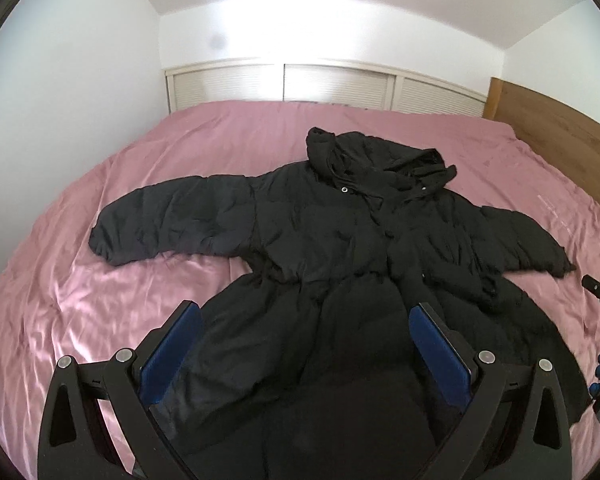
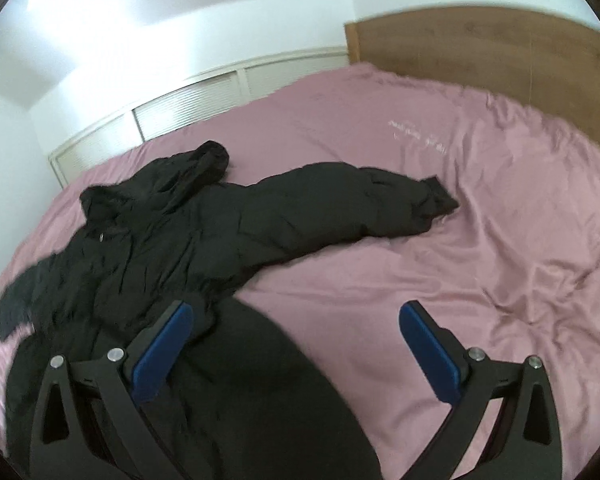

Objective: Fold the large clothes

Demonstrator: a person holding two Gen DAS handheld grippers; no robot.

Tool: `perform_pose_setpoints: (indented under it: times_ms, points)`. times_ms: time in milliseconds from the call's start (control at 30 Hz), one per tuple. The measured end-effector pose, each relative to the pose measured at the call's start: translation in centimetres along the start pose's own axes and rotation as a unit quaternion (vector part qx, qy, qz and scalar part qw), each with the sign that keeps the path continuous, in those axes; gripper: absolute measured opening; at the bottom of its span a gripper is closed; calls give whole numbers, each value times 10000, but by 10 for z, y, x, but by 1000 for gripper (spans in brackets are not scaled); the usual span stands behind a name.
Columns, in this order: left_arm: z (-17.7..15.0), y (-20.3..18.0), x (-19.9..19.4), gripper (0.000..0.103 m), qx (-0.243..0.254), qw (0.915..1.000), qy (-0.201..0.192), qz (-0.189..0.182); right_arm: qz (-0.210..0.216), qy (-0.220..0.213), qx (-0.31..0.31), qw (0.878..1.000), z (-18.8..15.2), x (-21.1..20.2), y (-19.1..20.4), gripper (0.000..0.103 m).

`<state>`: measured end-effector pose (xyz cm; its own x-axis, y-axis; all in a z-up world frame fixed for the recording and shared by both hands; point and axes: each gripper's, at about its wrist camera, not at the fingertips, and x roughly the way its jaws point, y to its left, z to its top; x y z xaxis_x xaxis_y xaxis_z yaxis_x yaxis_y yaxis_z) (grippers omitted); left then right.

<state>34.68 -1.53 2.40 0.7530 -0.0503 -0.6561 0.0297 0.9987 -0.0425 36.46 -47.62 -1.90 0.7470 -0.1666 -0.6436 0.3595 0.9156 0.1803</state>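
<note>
A coat [image 1: 332, 240] is lying spread on the bed [image 1: 140, 280], hood [image 1: 364, 160] pointing toward the far cupboards [image 1: 324, 84], sleeves reaching out either side, a headboard [image 1: 560, 128] standing along the bed's right.

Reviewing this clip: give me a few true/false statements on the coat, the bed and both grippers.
1. The coat lies spread with both sleeves out. True.
2. The left gripper is shut on the hem. False: its jaws stand open, holding nothing.
3. The sheet is pink. True.
4. The hood is folded under the coat. False: it lies on top, at the collar.
5. The right gripper is open. True.
</note>
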Motion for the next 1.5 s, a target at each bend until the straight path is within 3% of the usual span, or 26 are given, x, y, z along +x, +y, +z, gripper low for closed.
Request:
perform_pose_setpoints:
  times_ms: [233, 400, 567, 733, 933, 967, 1000, 1067, 1100, 1267, 1500]
  points:
    - [39, -4, 10, 102, -99, 9980, 593, 171, 149, 529, 822, 9951, 51, 71, -52, 103]
    - [63, -9, 12, 102, -274, 9954, 826, 405, 136, 862, 1665, 9822, 72, 124, -100, 103]
    - [72, -16, 17, 102, -623, 9905, 1089, 569, 584, 1099, 2892, 9491, 73, 177, -152, 103]
    - [77, -24, 20, 102, -798, 9843, 1365, 787, 930, 1169, 3716, 9163, 66, 216, -177, 103]
    - [88, -27, 17, 102, -785, 9802, 1477, 1061, 1024, 902, 4647, 8749, 64, 246, -210, 103]
    - [88, -27, 16, 102, -786, 9794, 1480, 1124, 1071, 786, 4820, 8660, 63, 249, -216, 95]
    - [89, -26, 16, 102, -801, 9787, 1493, 1160, 1100, 735, 4932, 8598, 64, 251, -220, 71]
    - [88, -24, 17, 102, -912, 9767, 1532, 1195, 1108, 729, 5064, 8520, 66, 254, -226, 40]
    - [88, -22, 17, 102, -980, 9757, 1554, 1190, 1140, 695, 5102, 8496, 67, 255, -227, 35]
    - [91, -20, 18, 102, -1115, 9745, 1574, 1149, 1291, 580, 4596, 8768, 95, 247, -212, 18]
    - [96, -11, 15, 102, -1253, 9756, 1461, 1056, 1425, 516, 3371, 9292, 156, 219, -164, 14]
